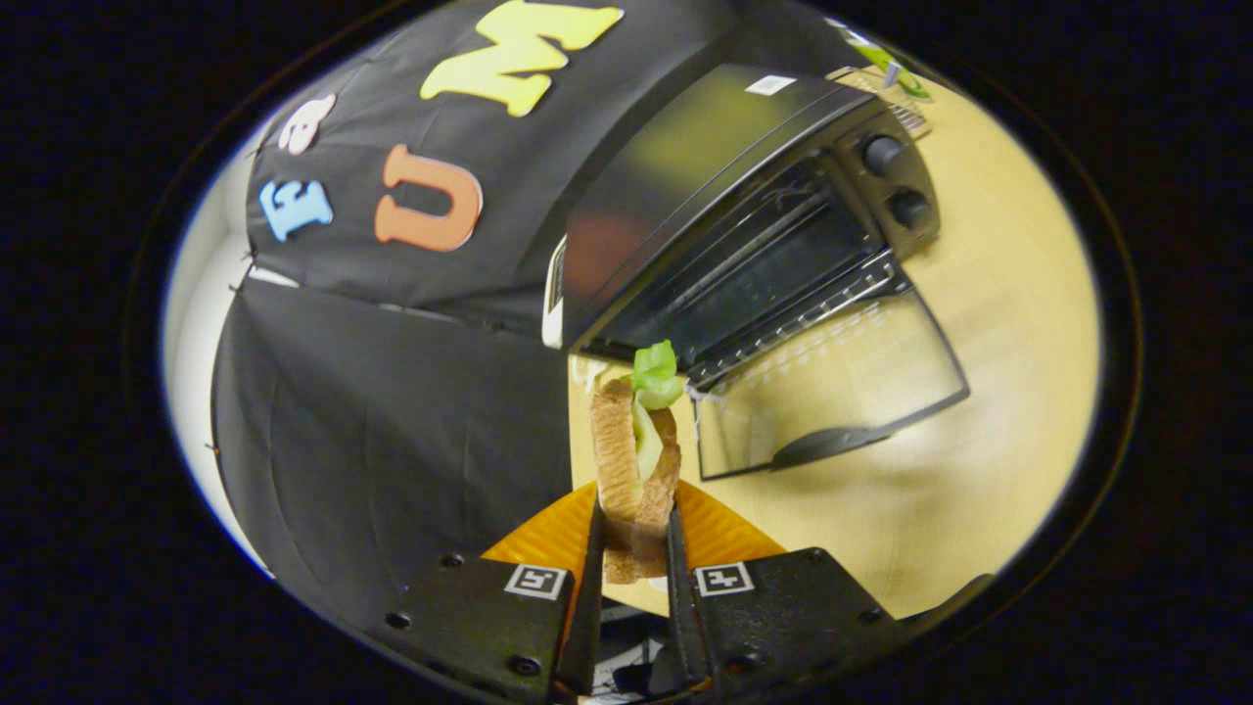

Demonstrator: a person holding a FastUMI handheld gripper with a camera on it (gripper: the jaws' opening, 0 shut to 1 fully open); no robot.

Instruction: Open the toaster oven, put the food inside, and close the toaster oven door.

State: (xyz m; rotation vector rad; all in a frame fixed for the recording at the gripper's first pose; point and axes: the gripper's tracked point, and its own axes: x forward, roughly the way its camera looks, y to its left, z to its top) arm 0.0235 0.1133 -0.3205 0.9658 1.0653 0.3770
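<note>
A sandwich of two toasted bread slices with green lettuce stands on edge between my fingers, and the gripper is shut on its lower part. The lettuce tip reaches toward the black toaster oven, which sits beyond the fingers on the wooden table. Its glass door hangs fully open, lying flat toward me with the handle at its near edge. The wire rack shows inside the dark cavity. Two knobs sit on the oven's right panel.
An orange ridged plate lies on the table just under the sandwich, behind the fingers. Black booth cloth closes off the left side, right beside the oven. Some small items lie behind the oven at the far table edge.
</note>
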